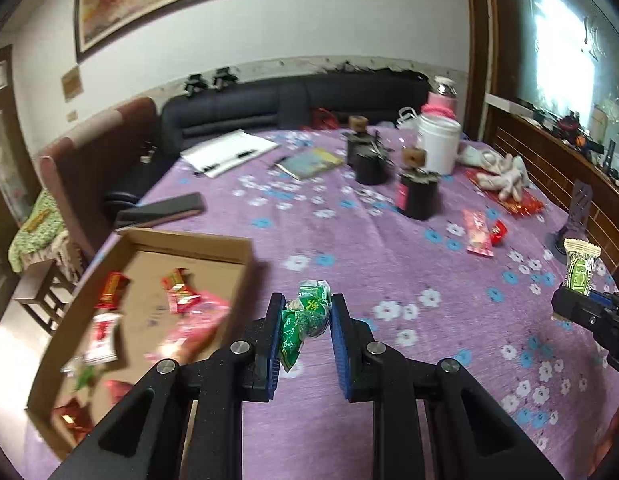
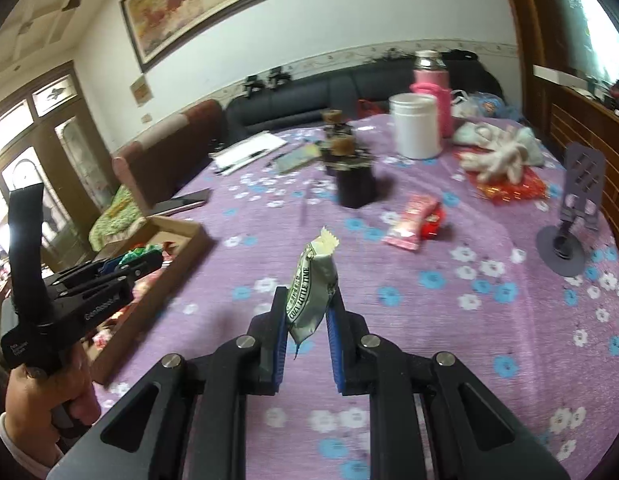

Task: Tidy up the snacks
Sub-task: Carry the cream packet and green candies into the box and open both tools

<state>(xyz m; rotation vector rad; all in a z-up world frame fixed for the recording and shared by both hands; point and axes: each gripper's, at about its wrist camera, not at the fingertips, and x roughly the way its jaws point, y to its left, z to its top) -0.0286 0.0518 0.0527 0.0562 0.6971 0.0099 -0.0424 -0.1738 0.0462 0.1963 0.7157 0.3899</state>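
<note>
Snack transfer, mid-carry. Our left gripper (image 1: 305,312) is clamped on a green candy (image 1: 303,318), the cardboard box (image 1: 213,246) just to its left. Our right gripper (image 2: 307,312) pinches a pale wrapped snack (image 2: 313,288) upright above the surface (image 2: 429,340), presumably awaiting its turn at the box.

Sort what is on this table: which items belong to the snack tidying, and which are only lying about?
Job:
- green snack in the left claw
- pale snack pack in the right claw
- cardboard box holding red and pink snacks
- pink packet and red packet on the cloth

Lying about:
- white jar
- pink flask
- gloves
- papers
- phone stand
</note>
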